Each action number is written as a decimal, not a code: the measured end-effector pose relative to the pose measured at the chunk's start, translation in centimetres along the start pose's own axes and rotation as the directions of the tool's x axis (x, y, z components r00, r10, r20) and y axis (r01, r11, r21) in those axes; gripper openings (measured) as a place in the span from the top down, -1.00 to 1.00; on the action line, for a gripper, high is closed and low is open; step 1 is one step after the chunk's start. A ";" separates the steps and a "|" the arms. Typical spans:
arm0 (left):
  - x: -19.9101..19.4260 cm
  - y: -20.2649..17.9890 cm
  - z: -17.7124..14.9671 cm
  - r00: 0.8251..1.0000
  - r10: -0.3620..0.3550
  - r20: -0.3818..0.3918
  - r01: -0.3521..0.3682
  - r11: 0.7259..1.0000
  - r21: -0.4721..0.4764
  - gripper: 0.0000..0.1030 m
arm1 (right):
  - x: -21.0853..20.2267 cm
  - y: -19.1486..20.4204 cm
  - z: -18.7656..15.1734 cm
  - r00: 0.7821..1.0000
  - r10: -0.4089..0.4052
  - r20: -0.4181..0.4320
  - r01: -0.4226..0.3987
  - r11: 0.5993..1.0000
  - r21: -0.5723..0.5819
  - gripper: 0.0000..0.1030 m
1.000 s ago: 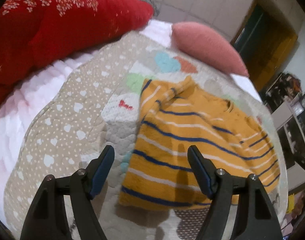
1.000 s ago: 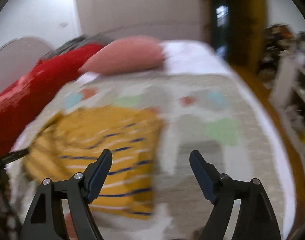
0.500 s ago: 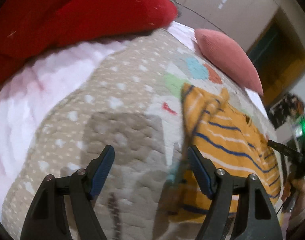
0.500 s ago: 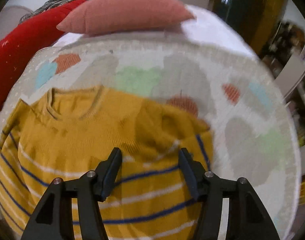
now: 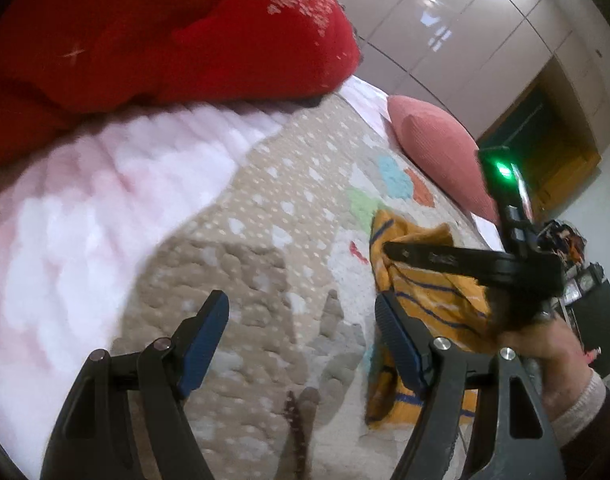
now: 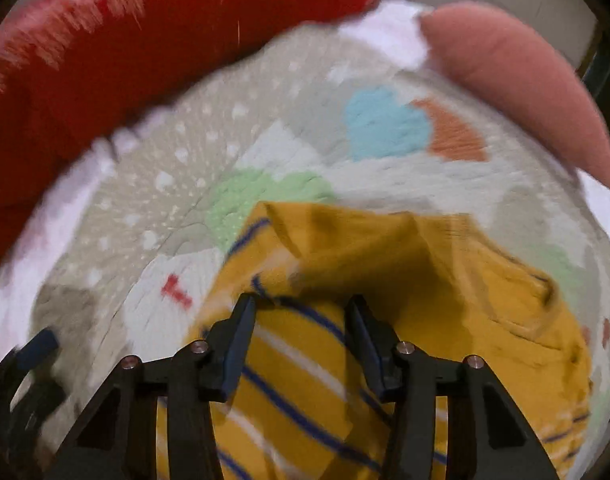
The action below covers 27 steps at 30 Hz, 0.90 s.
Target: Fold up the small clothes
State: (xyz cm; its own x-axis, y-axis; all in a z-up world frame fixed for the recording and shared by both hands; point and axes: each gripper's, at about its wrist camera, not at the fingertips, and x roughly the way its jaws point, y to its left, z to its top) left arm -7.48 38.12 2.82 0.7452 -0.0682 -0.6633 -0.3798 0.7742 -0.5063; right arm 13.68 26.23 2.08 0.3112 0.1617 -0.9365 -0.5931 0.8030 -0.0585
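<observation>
Pointing steeply down, right tongs just closing astride yellow striped sweater, left tongs released.

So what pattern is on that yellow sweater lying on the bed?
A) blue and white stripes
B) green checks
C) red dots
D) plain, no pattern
A: the yellow sweater shows thin blue and white stripes running across it where it lies on the quilt.

Right gripper, jaws just closing, straddles raised fold of mustard-yellow blue-striped knit sweater on patchwork quilt; blurred.
</observation>
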 end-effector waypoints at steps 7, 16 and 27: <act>-0.2 1.2 0.2 1.000 -0.002 -0.022 0.001 0.999 -0.042 -0.45 | -2.1 -0.8 -0.5 0.999 0.023 0.032 -0.024 0.999 0.049 -0.12; -0.8 1.3 0.0 1.000 0.014 -0.015 -0.015 0.999 -0.050 -0.45 | -6.8 1.4 -3.1 0.999 -0.022 0.041 0.021 1.000 0.018 -0.33; -1.5 3.0 0.5 0.999 0.036 0.011 -0.035 0.995 -0.098 -0.45 | -5.9 5.6 -5.6 0.999 0.028 -0.045 -0.029 0.999 -0.036 -0.55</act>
State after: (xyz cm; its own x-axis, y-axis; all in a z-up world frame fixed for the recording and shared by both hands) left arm -9.46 40.86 2.55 0.7372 -0.0329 -0.6749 -0.4576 0.7105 -0.5345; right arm 4.35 26.55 5.35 0.2609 0.1577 -0.9524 -0.6282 0.7769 -0.0434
